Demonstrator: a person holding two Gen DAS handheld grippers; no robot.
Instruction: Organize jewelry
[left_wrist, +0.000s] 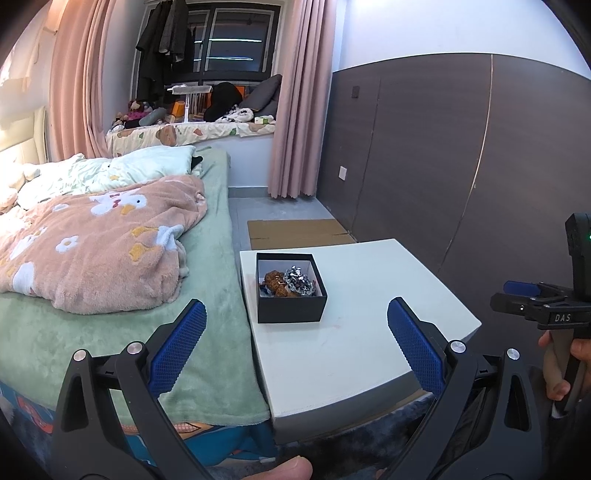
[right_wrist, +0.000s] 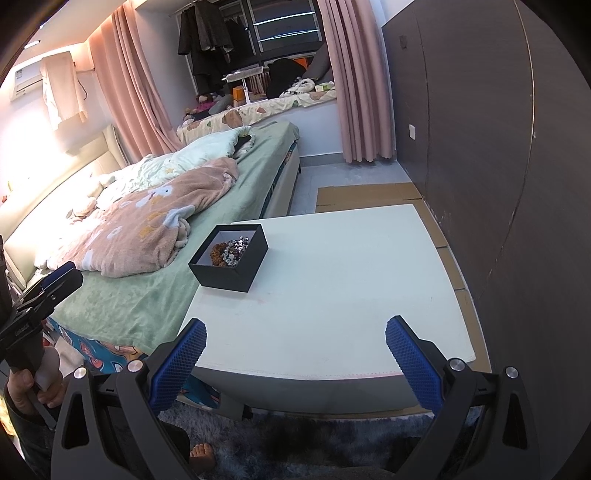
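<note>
A black open box stands on the white table near its left edge. It holds jewelry: a brown beaded piece and a silver sparkly piece. The box also shows in the right wrist view, with the jewelry inside. My left gripper is open and empty, held back near the table's front left corner. My right gripper is open and empty over the table's front edge. The right gripper also shows at the right of the left wrist view.
A bed with a green sheet and pink blanket lies against the table's left side. A dark wardrobe wall stands to the right. Flattened cardboard lies on the floor behind the table. A shaggy rug lies in front.
</note>
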